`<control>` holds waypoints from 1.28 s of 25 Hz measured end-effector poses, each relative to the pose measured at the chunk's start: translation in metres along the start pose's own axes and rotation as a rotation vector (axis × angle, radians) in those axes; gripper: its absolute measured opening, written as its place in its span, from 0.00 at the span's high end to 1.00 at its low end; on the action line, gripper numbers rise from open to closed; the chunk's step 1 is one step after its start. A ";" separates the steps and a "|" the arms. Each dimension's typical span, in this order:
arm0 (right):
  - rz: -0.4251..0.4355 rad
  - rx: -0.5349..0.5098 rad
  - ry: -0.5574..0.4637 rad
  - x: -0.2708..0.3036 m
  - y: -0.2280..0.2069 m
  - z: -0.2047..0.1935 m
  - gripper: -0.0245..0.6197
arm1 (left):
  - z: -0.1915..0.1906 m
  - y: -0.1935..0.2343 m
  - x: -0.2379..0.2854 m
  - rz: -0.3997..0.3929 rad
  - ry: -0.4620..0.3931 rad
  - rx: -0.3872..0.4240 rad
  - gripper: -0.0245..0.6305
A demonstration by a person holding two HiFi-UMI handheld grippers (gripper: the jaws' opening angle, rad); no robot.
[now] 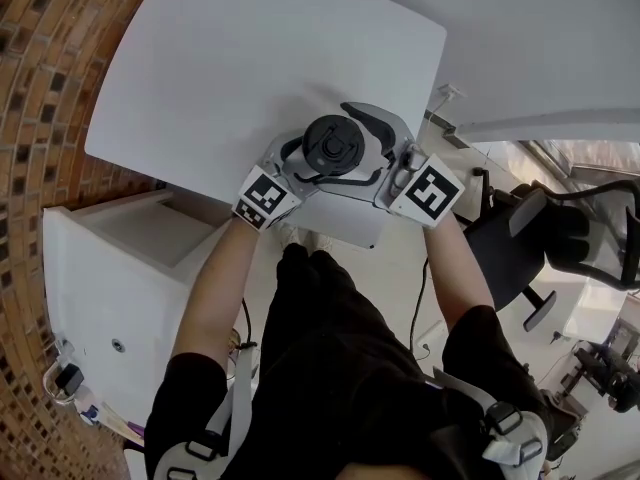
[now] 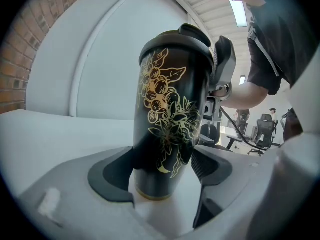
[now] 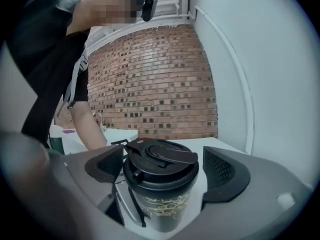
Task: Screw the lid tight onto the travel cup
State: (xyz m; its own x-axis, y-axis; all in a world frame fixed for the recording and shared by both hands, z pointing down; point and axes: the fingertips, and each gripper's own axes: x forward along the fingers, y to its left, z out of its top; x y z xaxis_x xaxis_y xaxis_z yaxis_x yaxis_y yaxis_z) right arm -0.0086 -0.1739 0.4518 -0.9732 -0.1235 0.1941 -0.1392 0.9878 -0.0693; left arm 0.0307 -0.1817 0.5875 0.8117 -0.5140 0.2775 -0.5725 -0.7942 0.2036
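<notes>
white bench (image 1: 250, 68) underneath, broad and bare, carrying the load near its front edge; left gripper (image 2: 162, 170) low and right gripper (image 3: 162, 166) high, meeting from opposite sides over one spot; between them the cup (image 2: 167, 129), upright on the bench, tall, black, glossy, tapering toward its foot; likely rigid and hard-walled, light if empty, and slick enough to spin in a loose hold; no telling from here whether anything is inside; best held low on the body, where the taper lets the pads seat and the twist above cannot tip it; seated on top, the lid (image 3: 160, 161), dark plastic with a flip tab and a thick rim; looks level on the mouth, though how far the thread has run down cannot be read; rim the place to take it, squarely across its width, never by the tab, which would probably flex or pop open; left fingers (image 2: 112, 171) pressed against the cup's lower body on both sides, clamping it; right fingers (image 3: 225, 171) spread to either side of the lid's rim, one pad just beside it with a thin gap showing, so bracketing rather than pinching.
</notes>
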 end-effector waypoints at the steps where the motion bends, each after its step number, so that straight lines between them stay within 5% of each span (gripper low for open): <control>1: 0.024 -0.013 0.019 0.001 0.001 -0.002 0.21 | 0.000 0.000 0.000 0.002 0.000 0.001 0.41; 5: 0.030 -0.055 0.038 0.008 0.004 -0.006 0.21 | -0.002 0.000 -0.001 0.002 0.013 0.000 0.41; 19: -0.226 0.001 -0.049 0.006 -0.006 -0.001 0.24 | 0.001 0.000 0.000 0.008 -0.003 0.010 0.41; 26: -0.392 0.024 -0.061 0.006 -0.011 -0.002 0.24 | -0.003 0.000 -0.002 0.006 0.011 0.000 0.41; 32: -0.637 0.111 -0.136 -0.001 -0.017 -0.003 0.27 | 0.001 0.000 0.000 0.007 0.001 0.007 0.40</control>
State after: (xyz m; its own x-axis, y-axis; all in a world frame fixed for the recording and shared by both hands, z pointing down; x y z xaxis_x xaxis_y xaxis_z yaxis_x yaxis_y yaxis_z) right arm -0.0044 -0.1900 0.4551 -0.7077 -0.6985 0.1056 -0.7063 0.7030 -0.0836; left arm 0.0303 -0.1822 0.5863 0.8072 -0.5195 0.2803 -0.5777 -0.7927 0.1945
